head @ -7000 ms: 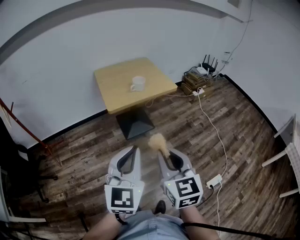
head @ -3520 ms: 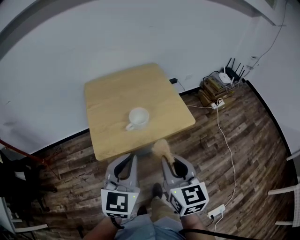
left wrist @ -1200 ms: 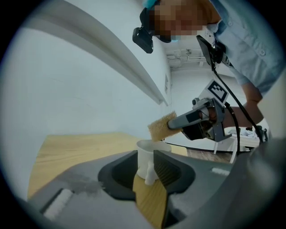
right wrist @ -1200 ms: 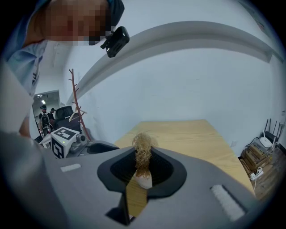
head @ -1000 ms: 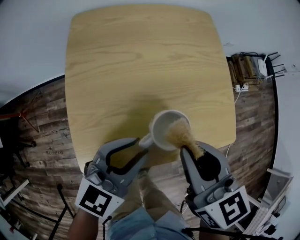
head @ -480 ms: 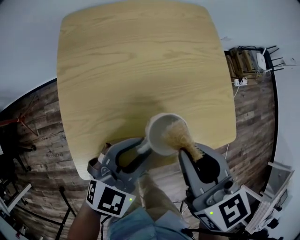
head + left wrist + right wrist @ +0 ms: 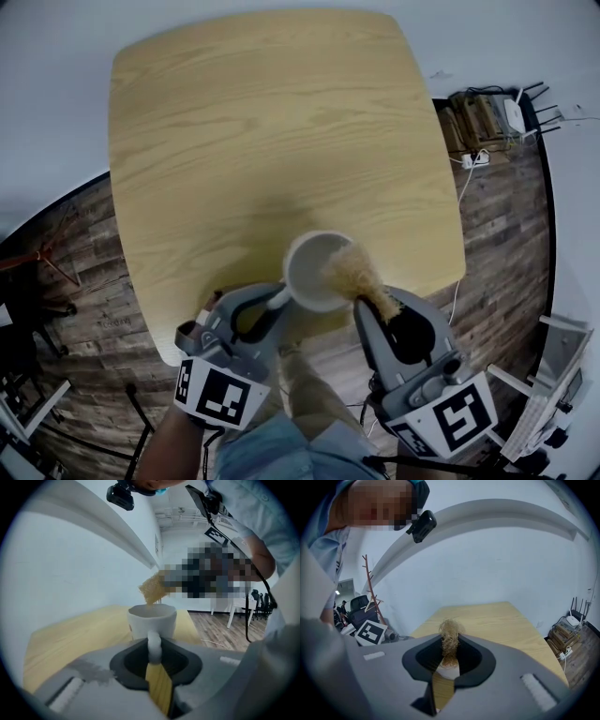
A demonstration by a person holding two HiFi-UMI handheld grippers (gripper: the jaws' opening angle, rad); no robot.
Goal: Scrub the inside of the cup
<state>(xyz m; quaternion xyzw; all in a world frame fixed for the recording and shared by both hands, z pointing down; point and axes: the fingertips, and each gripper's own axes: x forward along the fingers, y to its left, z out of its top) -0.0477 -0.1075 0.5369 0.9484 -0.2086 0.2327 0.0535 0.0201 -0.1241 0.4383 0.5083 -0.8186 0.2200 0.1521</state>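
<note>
White cup (image 7: 317,270) upright near front edge of wooden worktop (image 7: 262,131). Left tongs (image 7: 274,300) just closing, now pinching the cup's handle (image 7: 279,297). Right tongs (image 7: 377,306) clenched on brush (image 7: 352,272); tan bristle head tilted over the cup's mouth, at its right rim. Dark plank floor (image 7: 506,234) around.

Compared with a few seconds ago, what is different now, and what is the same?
The person has walked up to the table, so the cup is now close below. The left gripper came down to the handle, and its jaws have just been closing on it. Unchanged: the right gripper holds the brush, and the cup stands on the table.
</note>
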